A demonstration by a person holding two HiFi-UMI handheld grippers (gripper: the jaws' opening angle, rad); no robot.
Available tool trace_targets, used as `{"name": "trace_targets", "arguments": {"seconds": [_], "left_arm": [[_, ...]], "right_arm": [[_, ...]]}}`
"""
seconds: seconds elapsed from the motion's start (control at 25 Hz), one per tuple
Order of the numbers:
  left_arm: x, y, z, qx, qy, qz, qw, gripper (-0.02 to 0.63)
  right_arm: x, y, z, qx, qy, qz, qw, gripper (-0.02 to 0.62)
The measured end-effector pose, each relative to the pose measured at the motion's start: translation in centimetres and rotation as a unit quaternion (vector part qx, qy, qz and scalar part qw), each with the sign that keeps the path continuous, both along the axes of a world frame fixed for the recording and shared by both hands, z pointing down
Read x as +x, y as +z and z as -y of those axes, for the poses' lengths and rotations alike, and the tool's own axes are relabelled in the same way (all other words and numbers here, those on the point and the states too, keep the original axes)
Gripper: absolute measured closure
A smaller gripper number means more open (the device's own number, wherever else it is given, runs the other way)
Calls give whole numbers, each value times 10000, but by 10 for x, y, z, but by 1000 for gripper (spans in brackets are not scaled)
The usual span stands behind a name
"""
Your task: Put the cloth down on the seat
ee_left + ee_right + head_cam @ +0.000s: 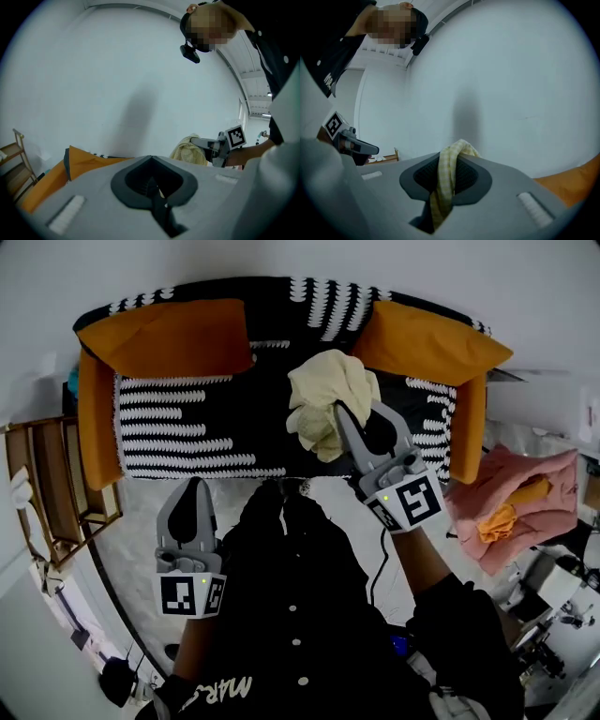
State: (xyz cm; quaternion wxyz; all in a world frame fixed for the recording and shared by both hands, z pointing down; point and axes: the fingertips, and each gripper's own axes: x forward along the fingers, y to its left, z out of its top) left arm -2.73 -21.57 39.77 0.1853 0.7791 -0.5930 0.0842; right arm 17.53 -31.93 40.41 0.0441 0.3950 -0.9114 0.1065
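A pale yellow checked cloth (328, 401) hangs bunched above the sofa seat (187, 432), which has a black and white patterned cover. My right gripper (349, 418) is shut on the cloth, and a fold of cloth (446, 180) runs between its jaws in the right gripper view. My left gripper (195, 495) stays low at the sofa's front edge, shut with nothing in it. From the left gripper view the cloth (190, 151) shows beyond the closed jaws, with the right gripper (220, 146) beside it.
Orange cushions (178, 334) (427, 338) lean at both ends of the sofa. A pink and orange heap of fabric (520, 502) lies to the right. A wooden rack (47, 484) stands at the left. The person's dark clothing (300, 615) fills the lower middle.
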Motion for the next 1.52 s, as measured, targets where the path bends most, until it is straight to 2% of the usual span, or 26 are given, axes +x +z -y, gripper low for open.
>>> {"name": "trace_targets", "arguments": {"seconds": [0.24, 0.6, 0.88, 1.0, 1.12, 1.32, 1.52], "left_arm": [[0, 29, -2, -397, 6, -144, 9991, 604], [-2, 65, 1, -602, 16, -109, 9981, 604], [-11, 85, -8, -811, -25, -88, 9967, 604], [-16, 91, -11, -880, -104, -175, 9959, 604], [-12, 95, -12, -931, -149, -254, 9952, 604], [-4, 106, -10, -929, -50, -287, 9952, 604], [0, 112, -1, -900, 53, -261, 9956, 604]], "right_arm": [[-23, 53, 20, -178, -208, -134, 9995, 518], [-47, 146, 37, -365, -659, -659, 9950, 518], [-64, 200, 34, -605, -887, -962, 9896, 519], [-76, 221, 32, -524, -1100, -1175, 9856, 520], [-82, 249, 29, -649, -1261, -1384, 9802, 518], [-88, 278, 27, -529, -1449, -1663, 9739, 518], [-91, 305, 25, -579, -1493, -2140, 9636, 518]]}}
